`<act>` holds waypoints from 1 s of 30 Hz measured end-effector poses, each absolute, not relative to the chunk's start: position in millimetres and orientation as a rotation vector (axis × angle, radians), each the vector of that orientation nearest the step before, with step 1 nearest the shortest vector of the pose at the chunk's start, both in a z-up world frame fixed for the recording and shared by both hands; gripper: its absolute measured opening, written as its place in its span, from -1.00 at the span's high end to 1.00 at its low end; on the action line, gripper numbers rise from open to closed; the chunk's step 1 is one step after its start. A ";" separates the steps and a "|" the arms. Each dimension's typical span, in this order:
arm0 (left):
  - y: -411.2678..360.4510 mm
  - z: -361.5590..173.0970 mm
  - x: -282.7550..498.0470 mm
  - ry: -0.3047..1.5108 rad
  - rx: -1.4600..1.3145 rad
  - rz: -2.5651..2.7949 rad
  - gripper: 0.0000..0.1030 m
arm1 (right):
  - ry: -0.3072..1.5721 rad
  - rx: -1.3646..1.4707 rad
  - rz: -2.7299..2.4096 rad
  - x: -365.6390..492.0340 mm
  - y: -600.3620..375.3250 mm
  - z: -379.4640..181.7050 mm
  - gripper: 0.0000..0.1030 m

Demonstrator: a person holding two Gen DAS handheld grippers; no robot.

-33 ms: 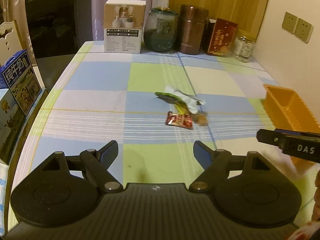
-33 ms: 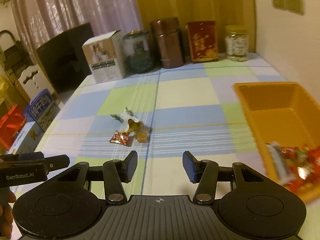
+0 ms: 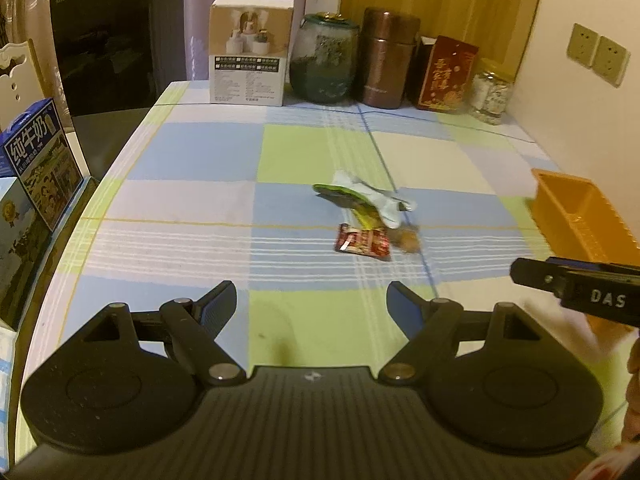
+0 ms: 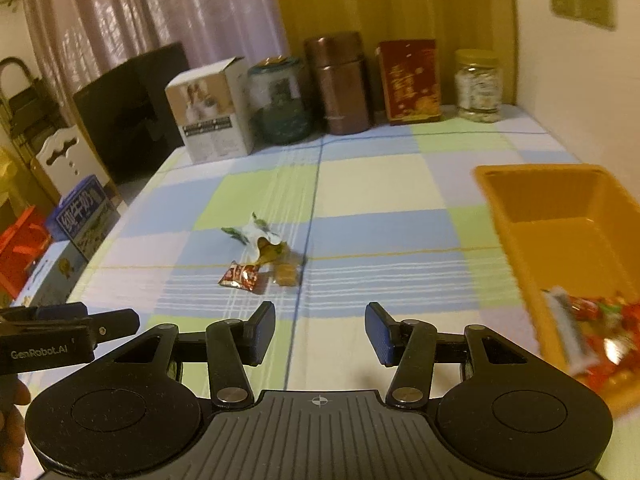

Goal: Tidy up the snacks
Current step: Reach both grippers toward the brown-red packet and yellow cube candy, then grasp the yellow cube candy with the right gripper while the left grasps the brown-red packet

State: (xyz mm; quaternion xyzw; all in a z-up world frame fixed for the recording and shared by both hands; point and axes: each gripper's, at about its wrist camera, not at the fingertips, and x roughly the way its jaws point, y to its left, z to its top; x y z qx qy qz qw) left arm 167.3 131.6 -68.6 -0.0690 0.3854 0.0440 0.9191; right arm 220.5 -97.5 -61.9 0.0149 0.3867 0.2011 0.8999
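Observation:
A small pile of snacks lies mid-table: a red packet (image 3: 363,241) (image 4: 240,276), a green and white wrapper (image 3: 360,200) (image 4: 256,236) and a brown candy (image 3: 408,238) (image 4: 286,274). An orange bin (image 4: 520,200) (image 3: 576,216) stands at the right, with several red snack packets (image 4: 600,320) in its near end. My left gripper (image 3: 312,304) is open and empty, above the near table edge short of the pile. My right gripper (image 4: 320,330) is open and empty, between the pile and the bin.
Along the table's back stand a white box (image 3: 250,52), a green jar (image 3: 324,60), a brown canister (image 3: 388,58), a red box (image 3: 446,74) and a glass jar (image 3: 490,92). Milk cartons (image 3: 36,160) sit off the left edge. A wall is at the right.

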 end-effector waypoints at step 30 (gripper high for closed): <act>163.7 -124.8 224.1 0.785 -0.201 0.069 -0.56 | 0.810 -0.079 0.461 299.2 -22.1 -145.2 0.59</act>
